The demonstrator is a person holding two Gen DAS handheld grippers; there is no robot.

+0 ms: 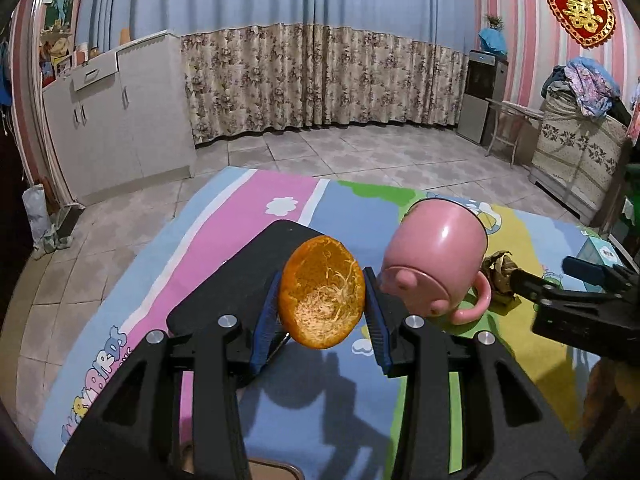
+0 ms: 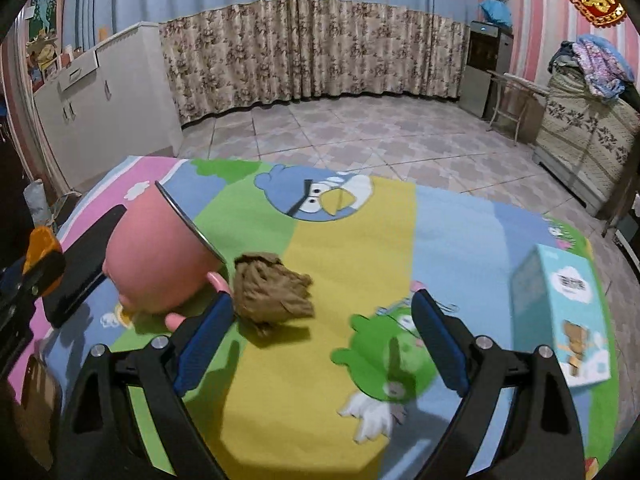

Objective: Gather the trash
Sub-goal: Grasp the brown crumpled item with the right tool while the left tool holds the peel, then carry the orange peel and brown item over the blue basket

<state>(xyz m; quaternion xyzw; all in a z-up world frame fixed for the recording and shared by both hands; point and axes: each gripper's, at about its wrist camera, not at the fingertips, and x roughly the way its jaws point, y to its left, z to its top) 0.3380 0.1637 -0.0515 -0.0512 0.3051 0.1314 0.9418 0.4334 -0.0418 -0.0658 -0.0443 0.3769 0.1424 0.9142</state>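
Your left gripper (image 1: 322,294) is clamped on one hollow half of orange peel (image 1: 322,292), its pith pale, pitted and stringy, held above the table's cartoon-printed cloth (image 2: 352,248). Your right gripper (image 2: 322,338) has its blue ribbed pads spread wide with nothing between them, low over the cloth's near side. Just beyond its left pad lies one crumpled wad of brown paper (image 2: 272,292), creased and ragged, touching the handle of one glossy pink mug (image 2: 160,256) tipped on its side. One flat black slab (image 2: 86,264) sits by the left edge; one light-blue carton (image 2: 564,312) stands near the right edge.
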